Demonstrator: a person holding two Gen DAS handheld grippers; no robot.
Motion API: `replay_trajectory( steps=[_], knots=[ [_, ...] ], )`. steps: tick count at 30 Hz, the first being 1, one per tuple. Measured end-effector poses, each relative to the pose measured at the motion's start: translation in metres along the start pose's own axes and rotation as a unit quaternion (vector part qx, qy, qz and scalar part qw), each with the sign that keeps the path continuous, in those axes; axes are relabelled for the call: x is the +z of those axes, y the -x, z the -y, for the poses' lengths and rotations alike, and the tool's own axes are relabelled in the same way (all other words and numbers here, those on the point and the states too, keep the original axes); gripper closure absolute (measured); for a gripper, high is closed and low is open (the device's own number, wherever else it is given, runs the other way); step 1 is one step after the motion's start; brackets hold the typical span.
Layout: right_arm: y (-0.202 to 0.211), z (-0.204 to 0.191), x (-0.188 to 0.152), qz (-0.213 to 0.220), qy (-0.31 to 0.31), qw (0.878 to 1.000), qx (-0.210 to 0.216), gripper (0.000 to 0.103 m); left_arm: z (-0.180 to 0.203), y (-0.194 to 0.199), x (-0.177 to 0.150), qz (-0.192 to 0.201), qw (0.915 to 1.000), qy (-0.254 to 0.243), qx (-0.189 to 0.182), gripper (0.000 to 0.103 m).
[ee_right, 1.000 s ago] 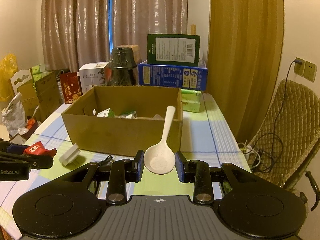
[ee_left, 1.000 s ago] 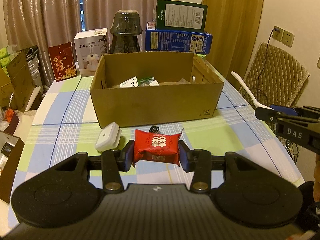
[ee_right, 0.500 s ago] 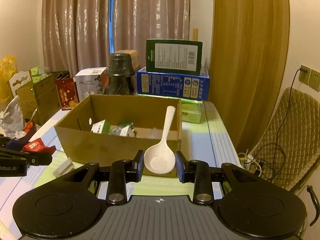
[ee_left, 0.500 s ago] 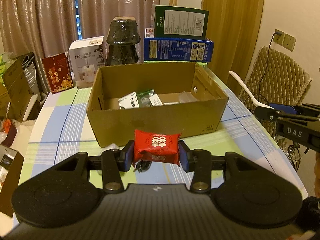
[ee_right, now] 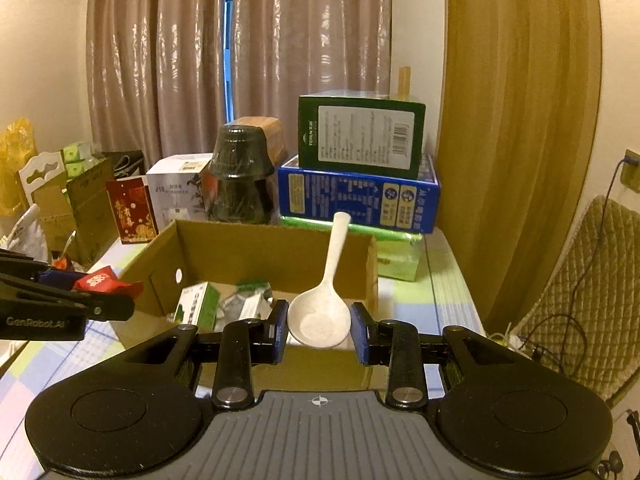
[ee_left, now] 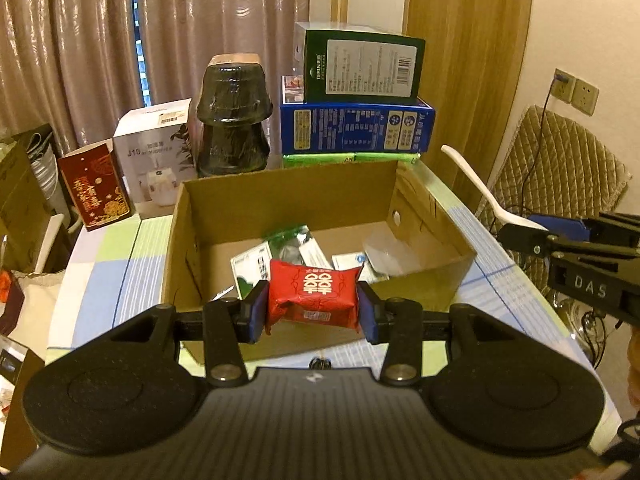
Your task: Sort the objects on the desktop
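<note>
The red packet (ee_left: 314,295) sits clamped crosswise between the pads of my left gripper (ee_left: 313,309), held over the near wall of the cardboard box (ee_left: 224,204), roughly level with its rim. The white spoon (ee_right: 322,316) is pinched at its bowl by my right gripper (ee_right: 319,338), handle pointing up and away, at the box's right-hand near corner. Both items are clear of the table (ee_left: 104,268); both grips look firm, with no slack visible at the pads. The box already holds several small packets (ee_left: 256,264) and a clear wrapper on its floor. Judgement: this is the carry-to-box step, with both loads at the threshold but not yet over open floor. The next move calls for carrying each gripper forward past the wall, lowering into a free patch, then opening. The spoon's long handle may catch the far wall if tipped in carelessly.
</note>
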State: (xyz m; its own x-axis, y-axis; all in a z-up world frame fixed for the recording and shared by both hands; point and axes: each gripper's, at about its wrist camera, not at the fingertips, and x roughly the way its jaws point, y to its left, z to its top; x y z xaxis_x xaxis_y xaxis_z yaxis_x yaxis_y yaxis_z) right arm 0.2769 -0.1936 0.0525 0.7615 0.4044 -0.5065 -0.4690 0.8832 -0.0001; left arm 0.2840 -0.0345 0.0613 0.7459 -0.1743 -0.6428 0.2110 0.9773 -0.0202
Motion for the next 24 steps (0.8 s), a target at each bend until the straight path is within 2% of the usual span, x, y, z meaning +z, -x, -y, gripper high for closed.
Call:
replay_trajectory(
  steps=[9, 24],
  knots=[
    [-0.034, 0.003, 0.021, -0.008, 0.003, 1.000, 0.004, 0.073, -0.006, -0.035, 0.022, -0.011, 0.9998, -0.017, 0.002, 0.063],
    [-0.077, 0.006, 0.029, -0.025, 0.002, 1.000, 0.009, 0.073, -0.016, -0.074, 0.036, -0.024, 0.9994, -0.027, -0.001, 0.063]
  ],
)
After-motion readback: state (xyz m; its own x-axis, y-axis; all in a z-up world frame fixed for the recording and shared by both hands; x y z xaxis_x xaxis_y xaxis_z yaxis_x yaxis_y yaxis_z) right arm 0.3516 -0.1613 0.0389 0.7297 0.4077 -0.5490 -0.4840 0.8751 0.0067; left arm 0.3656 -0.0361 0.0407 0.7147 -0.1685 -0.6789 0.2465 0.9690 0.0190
